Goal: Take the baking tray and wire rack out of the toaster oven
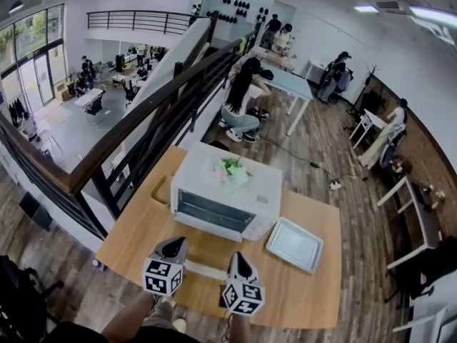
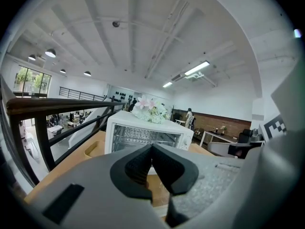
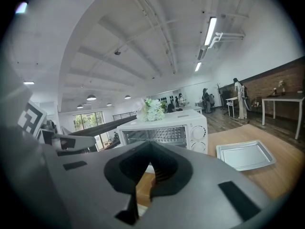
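Note:
A white toaster oven [image 1: 228, 191] stands mid-table with its door folded down toward me. Inside it the wire rack [image 2: 143, 136] [image 3: 159, 135] shows as thin bars. The silver baking tray [image 1: 294, 244] [image 3: 245, 155] lies flat on the table to the right of the oven. My left gripper [image 1: 176, 244] [image 2: 152, 149] and right gripper [image 1: 237, 258] [image 3: 151, 149] hover side by side in front of the open door, both pointing at the oven. Each has its jaws shut with nothing between them, and neither touches the oven.
A bunch of pale flowers [image 1: 232, 168] lies on the oven top. The wooden table [image 1: 314, 291] ends at a dark railing [image 1: 128, 138] on the left. People sit and stand at tables farther back. A shallow tan dish [image 1: 161, 190] sits left of the oven.

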`<state>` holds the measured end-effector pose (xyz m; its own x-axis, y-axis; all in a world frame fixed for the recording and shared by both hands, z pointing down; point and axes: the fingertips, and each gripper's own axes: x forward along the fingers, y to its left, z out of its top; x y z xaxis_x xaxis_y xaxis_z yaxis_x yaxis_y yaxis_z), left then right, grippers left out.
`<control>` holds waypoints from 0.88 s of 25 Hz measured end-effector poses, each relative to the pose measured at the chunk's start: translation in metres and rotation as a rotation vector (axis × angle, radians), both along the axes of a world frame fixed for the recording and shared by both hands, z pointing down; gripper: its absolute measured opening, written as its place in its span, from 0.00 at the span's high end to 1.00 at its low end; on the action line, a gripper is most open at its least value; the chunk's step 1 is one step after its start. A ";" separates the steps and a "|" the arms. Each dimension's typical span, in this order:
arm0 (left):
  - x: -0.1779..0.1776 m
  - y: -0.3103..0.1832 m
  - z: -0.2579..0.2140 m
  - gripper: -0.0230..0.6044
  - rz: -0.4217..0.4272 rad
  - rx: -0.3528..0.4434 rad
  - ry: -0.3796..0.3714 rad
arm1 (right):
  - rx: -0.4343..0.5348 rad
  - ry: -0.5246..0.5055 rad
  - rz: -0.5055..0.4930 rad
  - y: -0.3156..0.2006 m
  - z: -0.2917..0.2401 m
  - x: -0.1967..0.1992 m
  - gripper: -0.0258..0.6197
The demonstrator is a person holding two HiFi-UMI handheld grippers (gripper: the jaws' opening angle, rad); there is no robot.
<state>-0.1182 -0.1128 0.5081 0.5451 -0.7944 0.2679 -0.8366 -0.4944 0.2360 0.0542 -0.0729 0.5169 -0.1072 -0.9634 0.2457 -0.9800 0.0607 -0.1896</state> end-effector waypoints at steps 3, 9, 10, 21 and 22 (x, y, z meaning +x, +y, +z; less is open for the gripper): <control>0.005 -0.017 0.006 0.96 0.003 -0.009 0.002 | -0.016 -0.027 0.009 -0.015 0.007 0.004 0.96; 0.012 -0.049 0.023 0.96 0.013 -0.045 -0.005 | -0.036 -0.033 0.024 -0.042 0.023 0.010 0.96; 0.013 -0.055 0.025 0.96 0.014 -0.050 -0.006 | -0.041 -0.034 0.027 -0.047 0.025 0.011 0.96; 0.039 -0.114 0.053 0.83 0.071 -0.182 0.164 | -0.083 -0.352 0.061 -0.103 0.060 0.021 0.87; 0.040 -0.120 0.058 0.78 0.074 -0.209 0.191 | -0.084 -0.405 0.068 -0.109 0.063 0.022 0.86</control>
<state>-0.0785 -0.2331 0.5659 0.6559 -0.6889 0.3085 -0.7307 -0.4769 0.4884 0.0759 -0.1814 0.5797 -0.1476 -0.9501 0.2747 -0.8267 -0.0339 -0.5615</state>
